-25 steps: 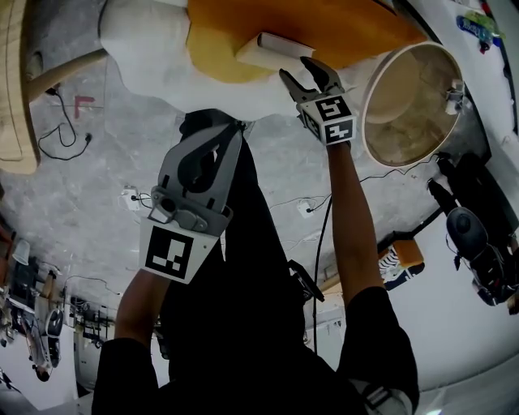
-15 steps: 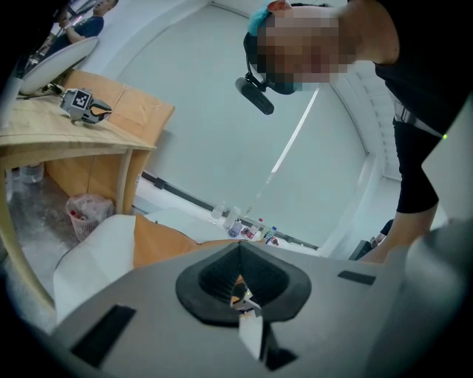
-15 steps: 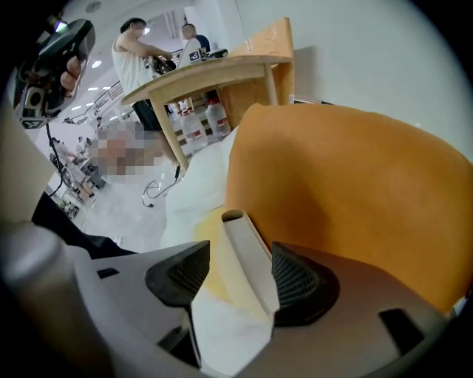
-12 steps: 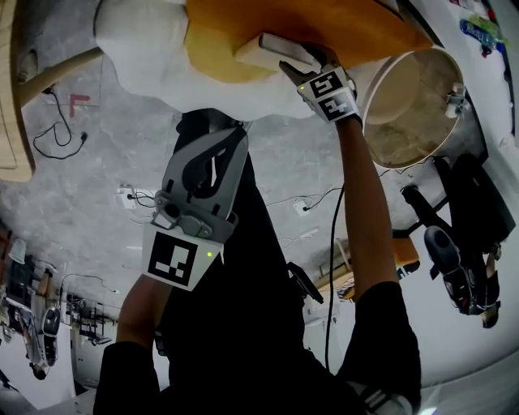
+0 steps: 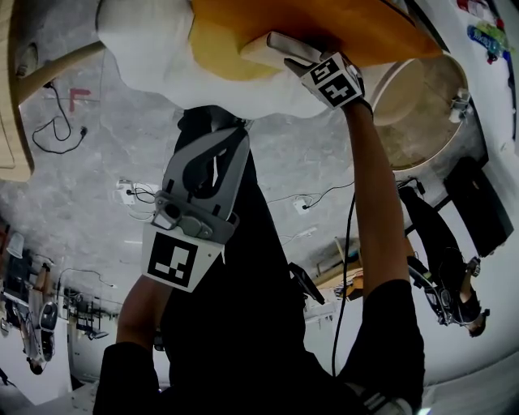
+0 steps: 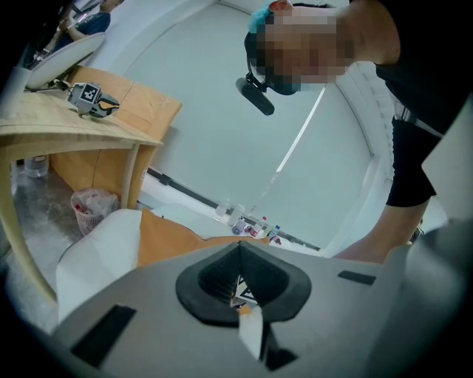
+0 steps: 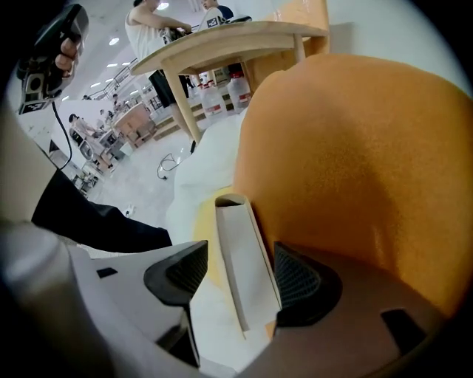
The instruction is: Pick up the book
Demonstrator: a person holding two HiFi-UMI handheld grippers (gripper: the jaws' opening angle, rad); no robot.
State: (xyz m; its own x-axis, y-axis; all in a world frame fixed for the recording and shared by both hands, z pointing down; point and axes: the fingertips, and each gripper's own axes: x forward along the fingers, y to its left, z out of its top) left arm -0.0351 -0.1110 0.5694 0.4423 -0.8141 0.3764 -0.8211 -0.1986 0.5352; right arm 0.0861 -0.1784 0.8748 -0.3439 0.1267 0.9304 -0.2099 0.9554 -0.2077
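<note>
Grey speckled floor underfoot, strewn with black cables and marked with a red corner. At the left edge of the head view, a pale wooden table; at the right, a round wooden tub. Along the top, an orange cushion on a white cushion.

Book: pale and thin, resting where the orange cushion meets the white one, with one narrow edge turned towards the right gripper.

Right gripper, pointing steeply down over the book. In the right gripper view, jaws just been opening, now spread wide, with the book standing between them. Right-hand pad just beside the cover, contact not clear; left-hand pad plainly apart from it. No squeeze on the book. Behind, the orange cushion, the white cushion, and a wooden table with bottles beneath.

Left gripper, well apart from the book, in front of the person's black clothing. In the left gripper view, dark pads brought together, gripping nothing. Beyond them, a strip of orange cushion and another wooden table with a marker cube lying on top.
</note>
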